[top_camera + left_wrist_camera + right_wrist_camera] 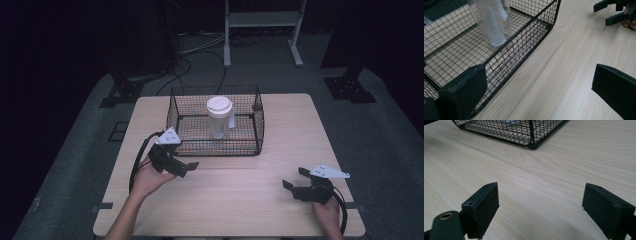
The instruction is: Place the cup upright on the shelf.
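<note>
Ahead of my left hand-held gripper [539, 87], jaws wide and empty, a clear bottle [492, 22] with unreadable white script stands in the wire basket [524, 42]; my right hand-held gripper [540, 207] gapes empty over the bench [544, 170].

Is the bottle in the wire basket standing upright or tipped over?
Upright. The clear bottle stands on its base on the basket floor, white lid on top; the left gripper view shows its base flat on the mesh.

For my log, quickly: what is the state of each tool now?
Left tool: open, holding nothing, beside the wire basket.
Right tool: open, holding nothing, over the table.
</note>
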Available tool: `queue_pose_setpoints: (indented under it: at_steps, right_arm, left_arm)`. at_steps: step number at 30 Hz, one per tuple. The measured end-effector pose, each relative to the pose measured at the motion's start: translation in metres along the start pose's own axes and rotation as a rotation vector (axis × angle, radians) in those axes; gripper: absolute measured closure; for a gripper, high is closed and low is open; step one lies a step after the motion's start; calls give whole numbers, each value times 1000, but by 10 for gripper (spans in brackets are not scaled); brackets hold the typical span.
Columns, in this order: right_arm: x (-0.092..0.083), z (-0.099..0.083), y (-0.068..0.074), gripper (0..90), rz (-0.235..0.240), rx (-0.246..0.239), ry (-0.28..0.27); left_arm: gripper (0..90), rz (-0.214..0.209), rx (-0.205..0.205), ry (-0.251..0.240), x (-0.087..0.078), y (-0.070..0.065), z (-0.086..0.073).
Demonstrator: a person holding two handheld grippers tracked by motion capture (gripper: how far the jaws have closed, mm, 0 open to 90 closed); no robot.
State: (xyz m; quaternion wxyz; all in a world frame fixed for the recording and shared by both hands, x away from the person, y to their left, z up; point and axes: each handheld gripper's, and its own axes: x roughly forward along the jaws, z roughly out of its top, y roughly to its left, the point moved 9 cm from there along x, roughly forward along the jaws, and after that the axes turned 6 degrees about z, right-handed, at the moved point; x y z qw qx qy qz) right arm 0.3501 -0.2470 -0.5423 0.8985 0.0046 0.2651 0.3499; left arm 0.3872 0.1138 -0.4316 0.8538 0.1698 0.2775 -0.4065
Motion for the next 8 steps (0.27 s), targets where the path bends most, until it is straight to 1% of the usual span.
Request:
queue_pose_setpoints:
  at_steps: [2, 5, 6, 8]
  right_arm:
    - [0, 0, 0, 129, 1, -1, 0]
    - [0, 0, 0, 129, 0, 0, 2]
    - [0, 0, 0, 129, 0, 2, 1]
    - [0, 0, 0, 129, -1, 1, 1]
  left_arm:
    - [0, 2, -3, -5, -1, 0, -1]
    - [0, 6, -24, -25, -3, -1, -10]
    - [0, 7, -26, -26, -4, -1, -12]
    - [0, 11, -40, -46, -7, -2, -16]
